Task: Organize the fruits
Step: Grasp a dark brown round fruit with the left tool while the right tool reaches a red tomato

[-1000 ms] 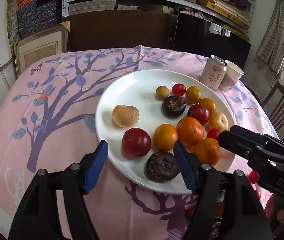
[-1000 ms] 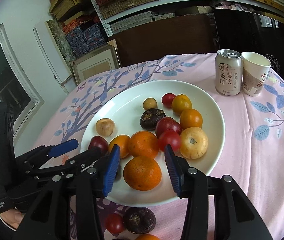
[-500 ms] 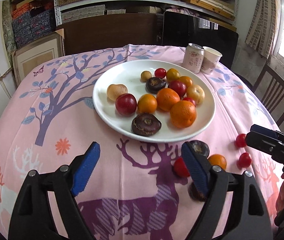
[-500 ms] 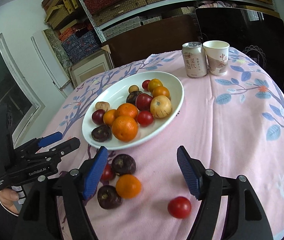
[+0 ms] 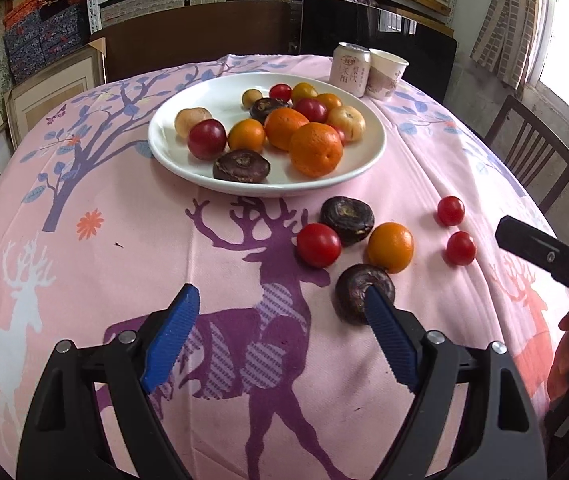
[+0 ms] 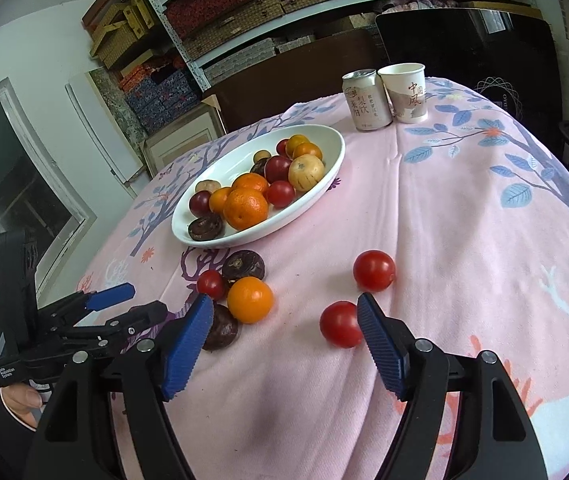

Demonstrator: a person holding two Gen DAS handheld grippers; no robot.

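Observation:
A white plate (image 5: 172,152) (image 6: 324,160) holds several oranges, red, yellow and dark fruits. On the pink cloth in front of it lie two dark fruits (image 5: 346,214) (image 5: 354,300), a red tomato (image 5: 318,245), an orange (image 5: 389,247) (image 6: 250,299) and two small red tomatoes (image 5: 450,211) (image 5: 460,248) (image 6: 374,270) (image 6: 340,324). My left gripper (image 5: 280,334) is open and empty, its right finger just in front of the nearer dark fruit. My right gripper (image 6: 284,340) is open and empty, its right finger beside the nearer tomato.
A drink can (image 5: 350,69) (image 6: 365,99) and a paper cup (image 5: 386,74) (image 6: 405,92) stand behind the plate. A wooden chair (image 5: 532,156) stands at the table's right. Shelves with boxes fill the back wall.
Both grippers have pulled back from the plate toward the table's near edge. The loose fruits on the cloth have come into view. Both stay open.

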